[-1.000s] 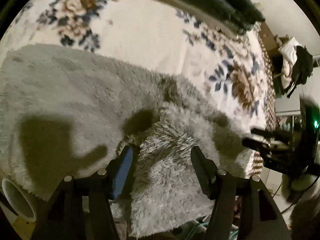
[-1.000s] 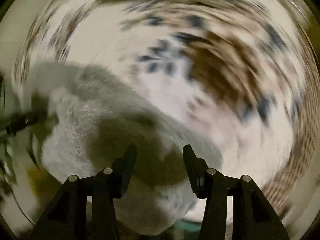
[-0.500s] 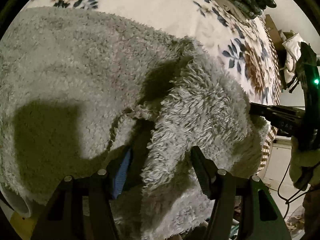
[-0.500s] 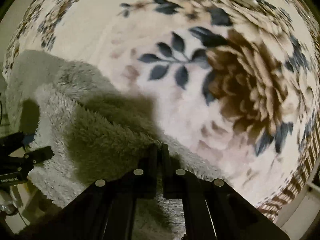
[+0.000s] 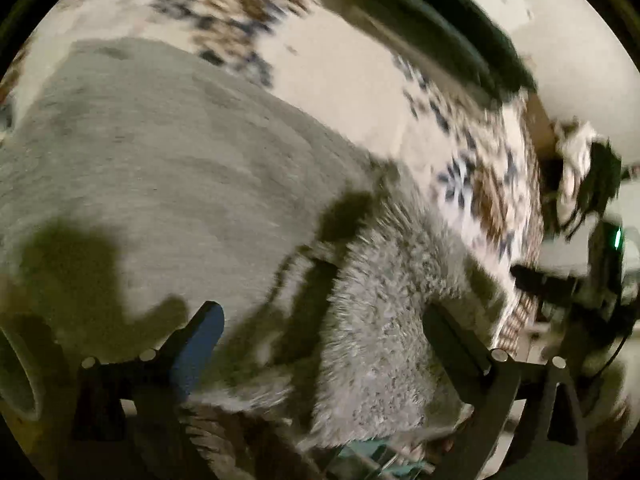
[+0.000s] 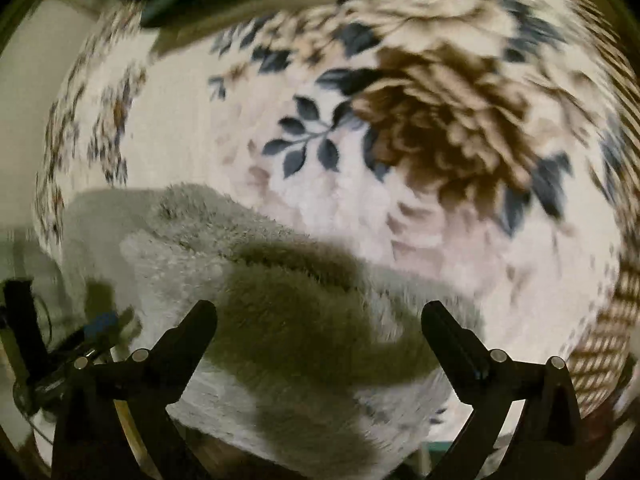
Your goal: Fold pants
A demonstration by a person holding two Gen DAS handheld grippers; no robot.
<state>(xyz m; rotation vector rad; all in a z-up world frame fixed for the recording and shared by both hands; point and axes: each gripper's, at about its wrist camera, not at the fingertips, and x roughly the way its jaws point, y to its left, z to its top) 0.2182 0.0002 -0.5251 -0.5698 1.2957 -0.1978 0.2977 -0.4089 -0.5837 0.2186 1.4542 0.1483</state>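
Note:
Grey fluffy pants (image 5: 168, 184) lie on a floral bedspread (image 5: 352, 80), with a shaggy folded part (image 5: 380, 320) nearest to me. My left gripper (image 5: 320, 316) hovers over that fold. Its jaws are opening wide and the pads do not press the fabric below them. My right gripper (image 6: 318, 316) hangs over the pants' edge (image 6: 280, 320), jaws also opening wide, touching nothing. In the left wrist view the right gripper (image 5: 536, 280) shows at the right. The left gripper (image 6: 96, 328) shows at the far left of the right wrist view.
Dark green folded items (image 5: 440, 28) lie at the bed's far side by a pale wall. A heap of clothes (image 5: 580, 168) sits beyond the bed's brown checked border (image 5: 520, 320). A pale tube (image 5: 16, 372) is at the lower left.
Both grippers have opened wide. Half a second ago the right one was shut at the pants' edge and the left half-closed around the fold. Both have pulled back a little.

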